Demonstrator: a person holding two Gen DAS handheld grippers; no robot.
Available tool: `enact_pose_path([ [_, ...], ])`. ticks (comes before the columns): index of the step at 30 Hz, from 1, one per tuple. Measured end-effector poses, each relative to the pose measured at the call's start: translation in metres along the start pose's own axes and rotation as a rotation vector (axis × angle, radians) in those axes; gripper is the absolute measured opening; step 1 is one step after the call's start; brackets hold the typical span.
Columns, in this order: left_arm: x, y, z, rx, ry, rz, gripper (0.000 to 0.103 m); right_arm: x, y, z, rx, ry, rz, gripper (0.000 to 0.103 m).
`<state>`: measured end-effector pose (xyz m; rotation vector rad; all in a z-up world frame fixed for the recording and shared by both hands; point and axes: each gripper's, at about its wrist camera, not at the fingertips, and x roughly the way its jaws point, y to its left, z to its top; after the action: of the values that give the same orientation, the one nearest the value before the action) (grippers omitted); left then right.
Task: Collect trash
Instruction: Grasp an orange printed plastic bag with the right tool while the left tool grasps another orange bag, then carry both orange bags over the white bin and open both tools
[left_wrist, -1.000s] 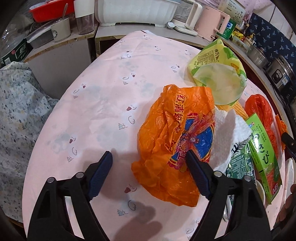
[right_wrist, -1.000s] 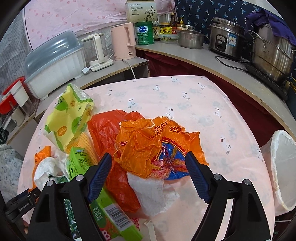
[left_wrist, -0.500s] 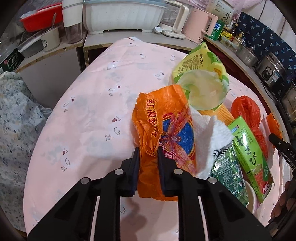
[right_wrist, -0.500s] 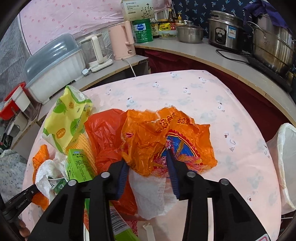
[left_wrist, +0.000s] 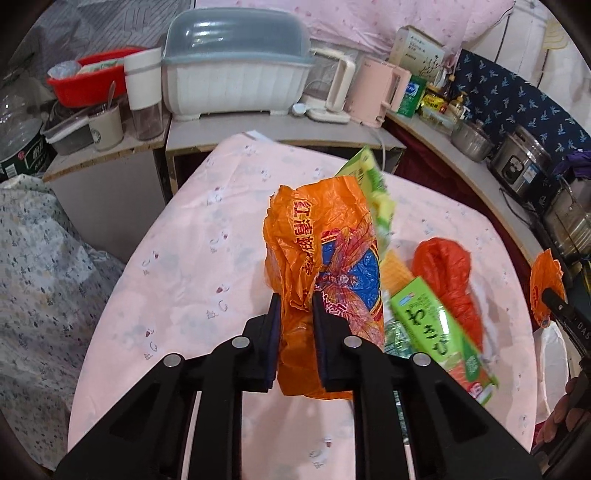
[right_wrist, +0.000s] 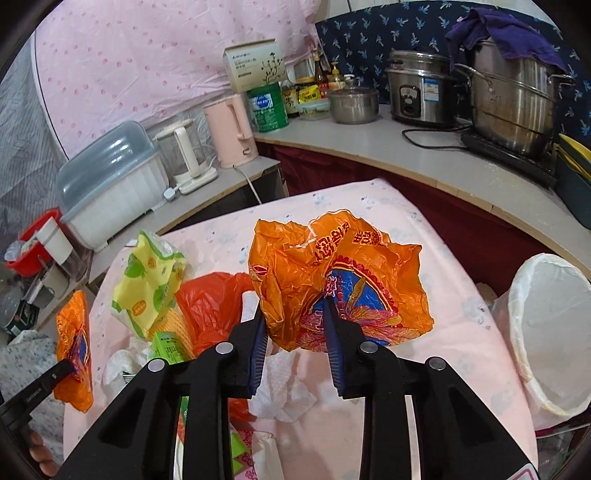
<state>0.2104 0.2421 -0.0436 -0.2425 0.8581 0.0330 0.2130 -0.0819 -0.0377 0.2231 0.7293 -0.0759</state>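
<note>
Kitchen counters crowd the background, with a lidded dish rack (left_wrist: 236, 70), a pink kettle (right_wrist: 234, 129) and steel pots (right_wrist: 513, 99), and in front of them our pink patterned tablecloth (left_wrist: 207, 229) carries the pile of rubbish we are clearing. We work both hands at once, which is why each holds its own piece. Our left gripper (left_wrist: 295, 321) has its blue pads pressed narrowly on the lower fold of an orange printed plastic bag (left_wrist: 325, 266), and the bag stands up off the cloth, pinched low so the crumpled bulk rises clear of the heap. Our right gripper (right_wrist: 295, 325) grips a second orange printed bag (right_wrist: 336, 280) by a bunched fold, its jaws closing further on the thick wad between them, so they stand a little wider apart than the left pair. That bag also hangs free above the table. We judge the white-lined bin (right_wrist: 550, 332) beside the table on the right to be the destination, since its mouth tilts toward us and sits near the right hand's load. Left behind on the cloth are a red-orange bag (left_wrist: 443, 273), a green wasabi carton (left_wrist: 432, 321), a yellow-green snack packet (right_wrist: 147, 284) and crumpled paper towel (right_wrist: 280, 387), which lie together, touching and overlapping, so we take the loose top layers first.
</note>
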Motion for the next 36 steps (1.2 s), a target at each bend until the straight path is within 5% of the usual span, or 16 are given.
enact_pose_path([
  [15,-0.055,-0.113,0.004,0.139,-0.079,-0.147,0.016,-0.064,-0.067,0.005,0.09,-0.096,-0.024,0.027],
  [36,-0.074,-0.354,-0.079,0.502,-0.011,-0.43,0.016,-0.122,-0.247,-0.03,0.343,-0.147,-0.169,0.027],
])
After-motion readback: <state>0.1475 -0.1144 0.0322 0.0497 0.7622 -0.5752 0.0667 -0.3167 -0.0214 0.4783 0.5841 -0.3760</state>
